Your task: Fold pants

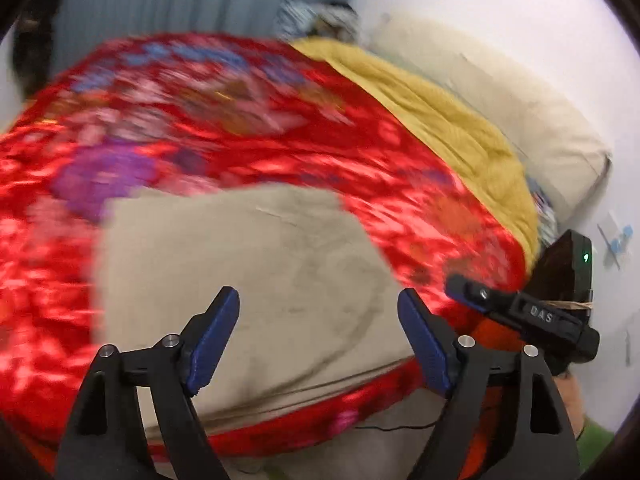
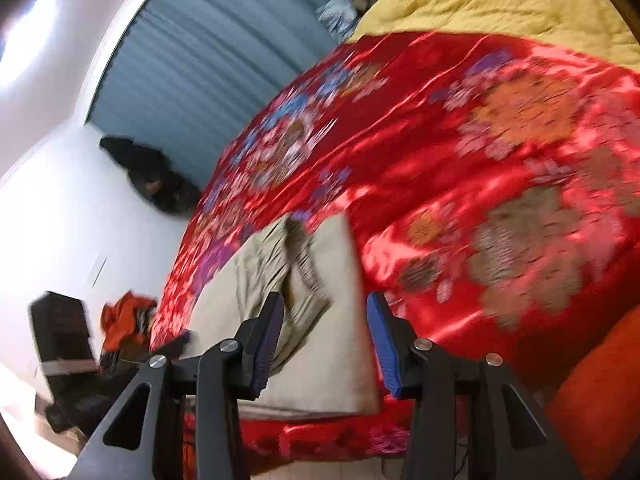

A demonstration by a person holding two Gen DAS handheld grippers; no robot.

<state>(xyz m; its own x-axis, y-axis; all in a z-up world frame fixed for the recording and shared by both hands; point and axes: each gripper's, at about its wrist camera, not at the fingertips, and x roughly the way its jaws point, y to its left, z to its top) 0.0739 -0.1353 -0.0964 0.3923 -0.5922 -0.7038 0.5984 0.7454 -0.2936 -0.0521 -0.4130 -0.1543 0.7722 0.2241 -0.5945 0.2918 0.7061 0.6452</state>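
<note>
The beige pants (image 1: 248,264) lie folded into a flat rectangle on the red flowered bedspread (image 1: 224,128), near the bed's front edge. My left gripper (image 1: 319,308) is open and empty, a little above the pants' near part. The right gripper's body (image 1: 524,312) shows at the right of the left wrist view. In the right wrist view the pants (image 2: 324,320) show a waistband and pocket on top of the fold. My right gripper (image 2: 326,316) is open and empty above them. Both views are blurred by motion.
A yellow quilt (image 1: 440,120) and a cream pillow (image 1: 520,108) lie at the bed's far side. A blue curtain (image 2: 224,40) hangs behind. Dark clothes (image 2: 156,176) hang on the white wall, and orange cloth (image 2: 124,320) and a dark box (image 2: 60,328) are beside the bed.
</note>
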